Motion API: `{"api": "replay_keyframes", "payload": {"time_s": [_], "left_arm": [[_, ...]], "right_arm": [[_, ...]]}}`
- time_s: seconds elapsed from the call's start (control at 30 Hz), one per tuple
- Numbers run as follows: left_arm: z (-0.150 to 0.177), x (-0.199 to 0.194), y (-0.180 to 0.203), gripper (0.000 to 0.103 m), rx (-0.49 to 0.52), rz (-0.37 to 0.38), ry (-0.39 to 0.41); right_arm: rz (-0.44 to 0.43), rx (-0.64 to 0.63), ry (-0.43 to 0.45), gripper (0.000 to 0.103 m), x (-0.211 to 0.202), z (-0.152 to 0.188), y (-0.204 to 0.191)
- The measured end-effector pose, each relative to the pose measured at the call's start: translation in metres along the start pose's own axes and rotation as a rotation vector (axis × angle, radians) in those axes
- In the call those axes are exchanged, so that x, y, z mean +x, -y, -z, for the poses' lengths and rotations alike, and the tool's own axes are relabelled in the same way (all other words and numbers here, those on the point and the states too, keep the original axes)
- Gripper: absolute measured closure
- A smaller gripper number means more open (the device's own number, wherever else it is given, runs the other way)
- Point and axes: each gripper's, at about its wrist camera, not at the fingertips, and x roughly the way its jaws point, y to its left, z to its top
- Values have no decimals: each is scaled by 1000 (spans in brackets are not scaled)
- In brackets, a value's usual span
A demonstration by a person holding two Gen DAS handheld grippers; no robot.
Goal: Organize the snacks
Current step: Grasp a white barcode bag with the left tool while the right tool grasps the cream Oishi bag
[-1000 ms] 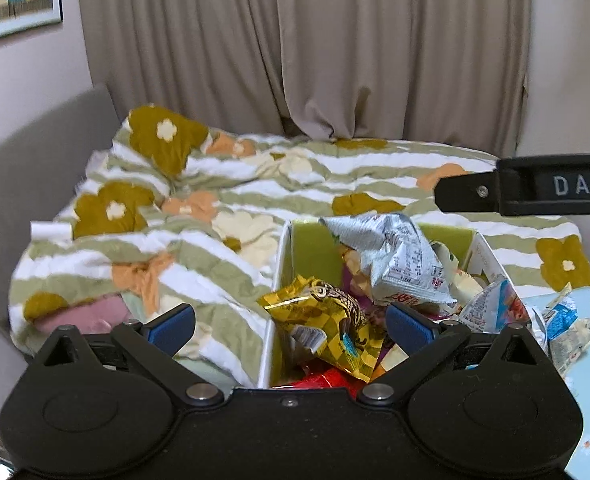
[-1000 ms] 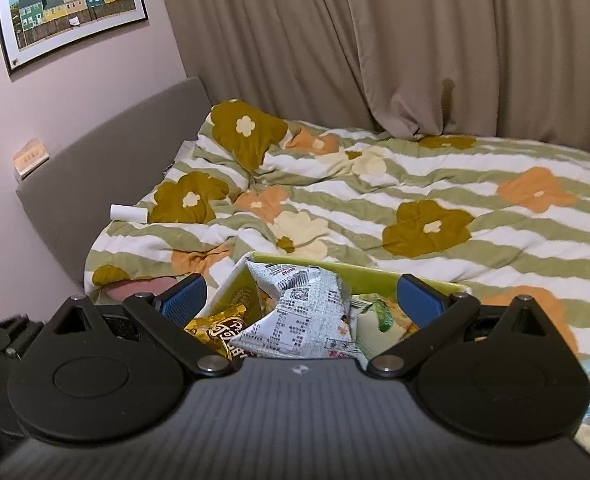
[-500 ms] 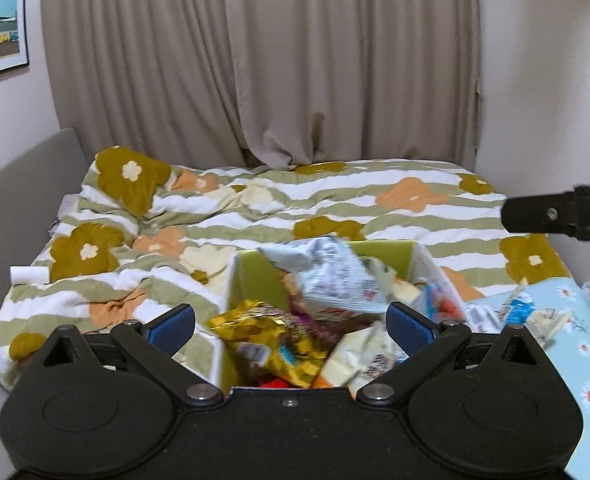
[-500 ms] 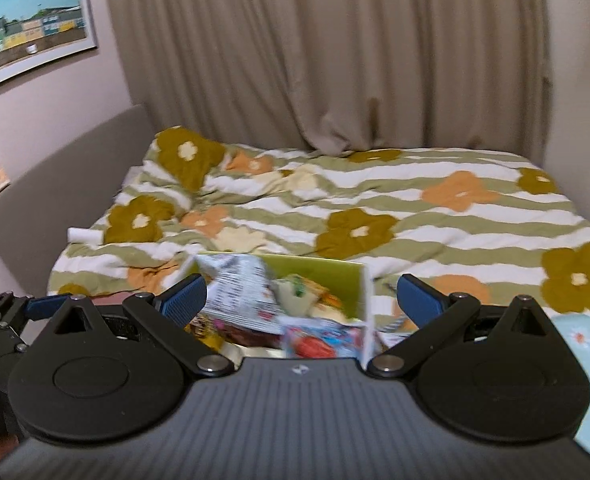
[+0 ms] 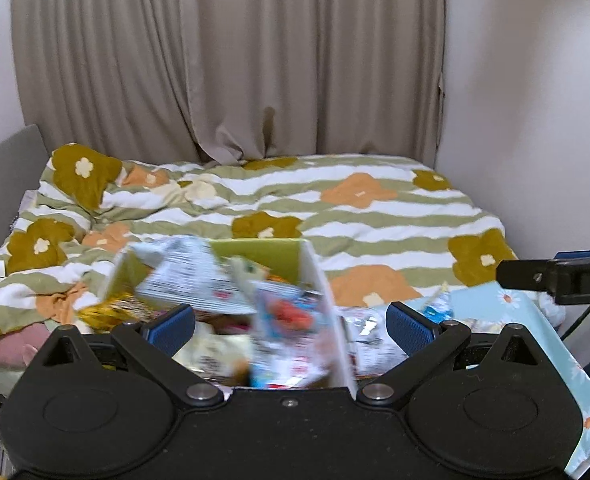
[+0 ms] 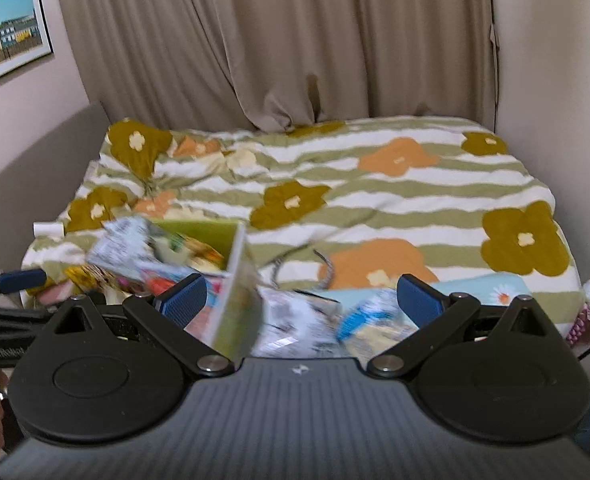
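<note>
Through the left wrist view we record our left gripper (image 5: 290, 324), jaws wide and holding nothing, above the green box (image 5: 261, 254) heaped with snack packets (image 5: 191, 270) on the floral bedspread (image 5: 375, 216); through the right, our right gripper (image 6: 302, 298), jaws wide, box (image 6: 235, 280) lower left, loose packets (image 6: 359, 318) beside it.

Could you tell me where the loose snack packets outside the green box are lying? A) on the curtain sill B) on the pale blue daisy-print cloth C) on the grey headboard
B: the loose snack packets lie to the right of the green box on the pale blue daisy-print cloth.
</note>
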Motion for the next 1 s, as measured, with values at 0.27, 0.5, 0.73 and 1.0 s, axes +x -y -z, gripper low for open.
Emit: {"api": "replay_keyframes", "payload": {"time_s": [0.27,0.5,0.73,1.0], "left_arm": [[3,42,71,0,-19,-40,-53],[-1,93,107,1,-12,-70,-92],[2,148,126,6,4,-135,-154],[10,189,140,7,15,-223,-217]], "right_arm": [[-57,-11,-106,0,33,11,82],[-123,-31,-183,0,75,15,127],[-185,-29,-256,0,109,27,148],[-273,-35,-301,0,144,40,150]]}}
